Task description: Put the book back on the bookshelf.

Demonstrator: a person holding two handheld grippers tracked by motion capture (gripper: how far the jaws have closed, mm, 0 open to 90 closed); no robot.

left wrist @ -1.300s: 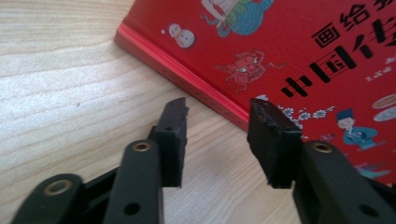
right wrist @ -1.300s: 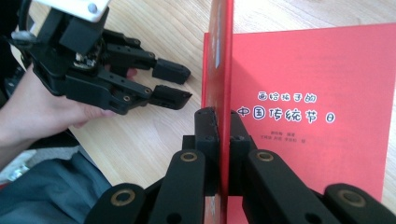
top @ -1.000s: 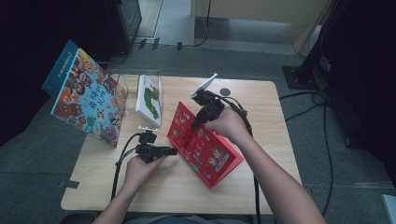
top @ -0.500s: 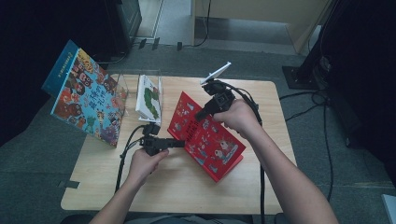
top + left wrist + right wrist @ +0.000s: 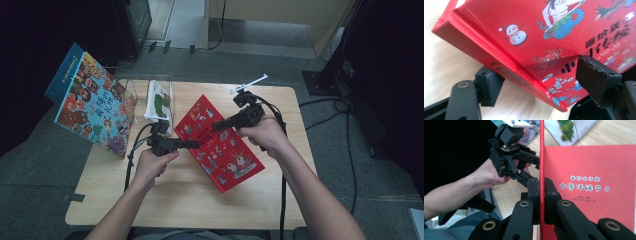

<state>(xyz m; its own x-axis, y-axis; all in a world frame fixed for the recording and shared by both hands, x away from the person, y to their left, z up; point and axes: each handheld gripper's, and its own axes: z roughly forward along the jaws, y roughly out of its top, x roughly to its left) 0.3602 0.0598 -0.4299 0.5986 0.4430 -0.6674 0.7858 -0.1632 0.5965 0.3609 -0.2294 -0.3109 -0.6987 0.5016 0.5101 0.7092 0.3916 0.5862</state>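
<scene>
The right tool (image 5: 218, 127) is clamped on the front cover of the red picture book (image 5: 220, 145): in the right gripper view its two jaws press together with the thin red board edge-on between them, and the white title page lies open to their right. The left tool (image 5: 192, 144) has its jaws apart, straddling the book's spine-side edge; in the left gripper view one jaw sits under the spine and the other lies over the cover near the printed title, and whether they touch the book cannot be told. The book rests slantwise in the middle of the wooden table (image 5: 150, 200), between the two hands. Beyond the left tool a white-and-green book (image 5: 159, 100) stands in a clear holder (image 5: 131, 87), and a large colourful picture book (image 5: 92, 102) leans at the table's left edge.
</scene>
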